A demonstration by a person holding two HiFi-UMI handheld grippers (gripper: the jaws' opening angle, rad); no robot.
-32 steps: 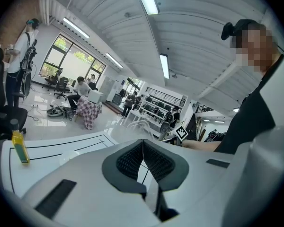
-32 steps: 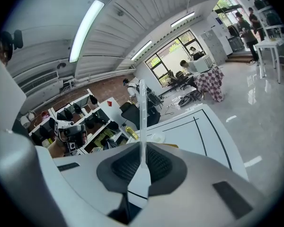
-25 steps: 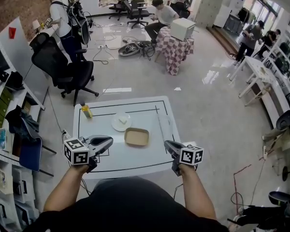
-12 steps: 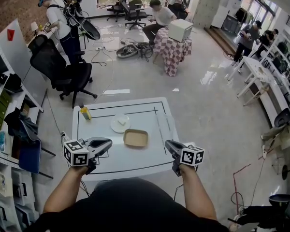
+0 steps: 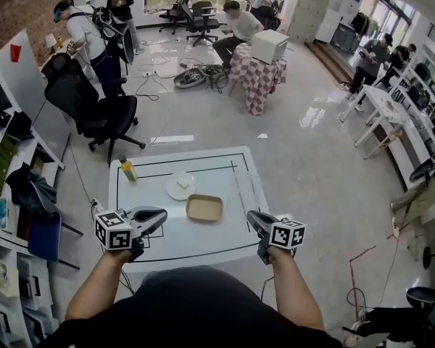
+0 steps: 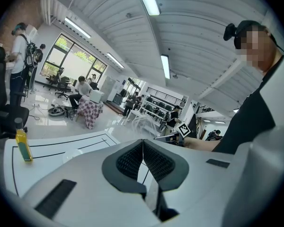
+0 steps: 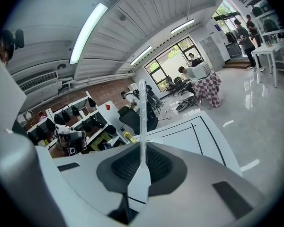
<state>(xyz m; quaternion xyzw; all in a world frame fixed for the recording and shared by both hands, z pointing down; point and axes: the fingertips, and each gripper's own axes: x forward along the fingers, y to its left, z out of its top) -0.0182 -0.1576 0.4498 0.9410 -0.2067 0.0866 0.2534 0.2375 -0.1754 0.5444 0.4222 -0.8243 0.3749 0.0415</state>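
My left gripper (image 5: 158, 213) hangs over the near left part of a white table (image 5: 228, 167), and its jaws are shut with nothing between them (image 6: 143, 142). At the near right edge my right gripper (image 5: 251, 219) is also shut and empty (image 7: 142, 85). A tan tray (image 5: 204, 207) lies between the two grippers, a little farther in. Behind it sits a white plate (image 5: 181, 185) with a small pale piece on it. A yellow bottle (image 5: 129, 170) stands at the far left corner, seen too in the left gripper view (image 6: 22, 144) and the right gripper view (image 7: 128, 136).
Black lines mark a rectangle on the table. A black office chair (image 5: 94, 107) stands beyond its far left corner, shelves (image 5: 7, 194) run along the left, and people stand and sit farther back. A checked-cloth table (image 5: 257, 67) is across the glossy floor.
Both grippers have stayed almost still and shut. The person by the chair at far left has shifted, and another person has come into view behind them.
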